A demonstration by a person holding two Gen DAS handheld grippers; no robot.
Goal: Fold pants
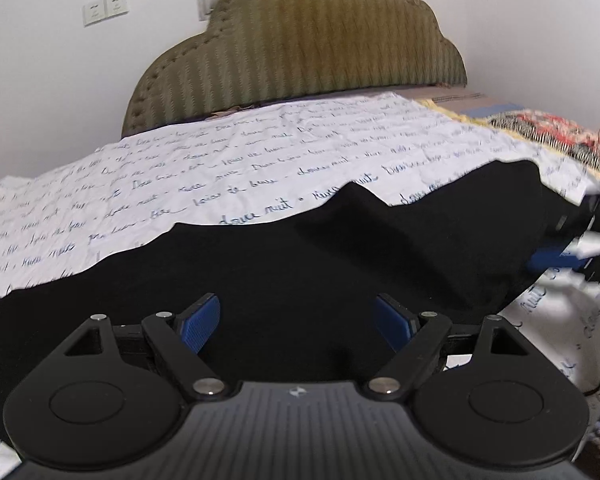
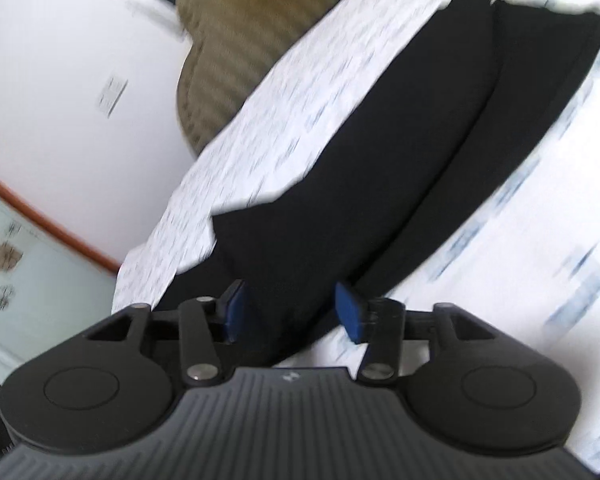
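Note:
Black pants (image 1: pixel 300 248) lie spread across a white sheet with blue handwriting print (image 1: pixel 220 160). My left gripper (image 1: pixel 297 322) hovers low over them, its blue pads far apart and nothing between them. In the right wrist view the pants (image 2: pixel 380 160) run as two stacked legs from the near end up to the top right. My right gripper (image 2: pixel 293 311) stands over that near end, jaws partly apart, black cloth lying below the gap and no pad pressing on it. A blurred right gripper (image 1: pixel 572 248) shows at the pants' right edge in the left wrist view.
An olive quilted headboard (image 1: pixel 300 48) stands against the white wall behind the bed. A patterned red and black blanket (image 1: pixel 560 140) lies at the far right. The bed's side drops to a tiled floor (image 2: pixel 40 248) on the left of the right wrist view.

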